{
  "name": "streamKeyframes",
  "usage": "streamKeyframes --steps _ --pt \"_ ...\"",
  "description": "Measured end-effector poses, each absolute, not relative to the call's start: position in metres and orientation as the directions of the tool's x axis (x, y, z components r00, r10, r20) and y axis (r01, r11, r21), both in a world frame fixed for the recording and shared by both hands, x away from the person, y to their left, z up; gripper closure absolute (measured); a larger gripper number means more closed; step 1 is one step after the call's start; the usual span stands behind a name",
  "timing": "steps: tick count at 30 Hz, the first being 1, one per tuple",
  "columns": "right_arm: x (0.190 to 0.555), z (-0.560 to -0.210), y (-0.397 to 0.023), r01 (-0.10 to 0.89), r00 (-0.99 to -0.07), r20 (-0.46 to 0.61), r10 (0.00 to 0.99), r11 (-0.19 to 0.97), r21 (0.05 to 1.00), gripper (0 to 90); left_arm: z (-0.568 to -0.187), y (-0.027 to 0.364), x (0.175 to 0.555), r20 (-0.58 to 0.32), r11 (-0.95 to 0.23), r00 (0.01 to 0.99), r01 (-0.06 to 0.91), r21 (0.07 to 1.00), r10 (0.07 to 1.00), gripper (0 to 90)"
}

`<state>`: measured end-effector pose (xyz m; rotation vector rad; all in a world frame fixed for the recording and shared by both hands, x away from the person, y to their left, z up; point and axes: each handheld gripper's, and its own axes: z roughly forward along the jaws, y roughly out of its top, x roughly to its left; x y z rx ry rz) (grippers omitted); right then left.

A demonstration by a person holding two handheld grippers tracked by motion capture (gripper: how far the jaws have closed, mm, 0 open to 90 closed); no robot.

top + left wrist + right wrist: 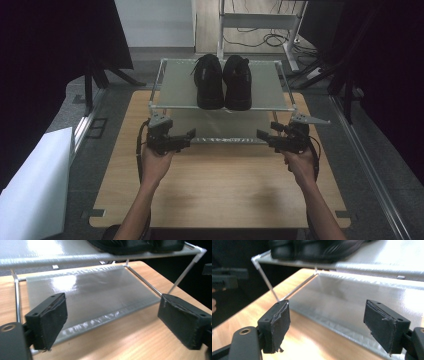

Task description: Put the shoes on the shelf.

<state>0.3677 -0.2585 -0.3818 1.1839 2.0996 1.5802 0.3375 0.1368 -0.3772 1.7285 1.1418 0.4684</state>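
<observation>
High view: a pair of black shoes [223, 81] is seen standing side by side, upright, on the top shelf of a two-tier rack [170, 90], toes toward the person, roughly centred on that shelf. The lower shelf [90, 297] is bare in both gripper views. The rack stands at the far half of a wooden table [220, 185]. Both grippers are held low at the rack's near edge, the left gripper [189, 136] at the left front corner and the right gripper [261, 135] at the right front corner, pointed inward toward each other, well apart from the shoes. In the left gripper view the jaws are spread wide with nothing between the pads; the same is noted in the right gripper view. Neither is seen to touch the rack, though the front rail lies just beyond the fingertips. Judgement: placement of the shoes on the top shelf appears complete, and both claws are released and empty. Whether anything is left cannot be told; a shift of the rack itself would be the likeliest remaining step, given where the grippers are stationed.
</observation>
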Motion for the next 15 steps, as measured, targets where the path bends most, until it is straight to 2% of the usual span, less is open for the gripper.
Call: streamKeyframes --steps 3,7,15 --pt "0.359 -0.386 -0.260 0.446 -0.652 0.217 0.727 0.136 0.885 15.4 -0.380 0.137 0.328 -0.157 -0.117 0.498 0.475 0.872 0.853 3.5" --pt "0.347 -0.393 -0.263 0.437 -0.671 0.196 0.715 0.168 0.883 13.4 -0.387 0.136 0.316 -0.116 -0.165 0.513 0.470 0.867 0.851 0.3" --pt "0.326 -0.412 -0.274 0.457 -0.672 0.186 0.717 0.204 0.866 7.3 -0.411 0.140 0.297 -0.061 -0.247 0.525 0.497 0.832 0.849 0.0"
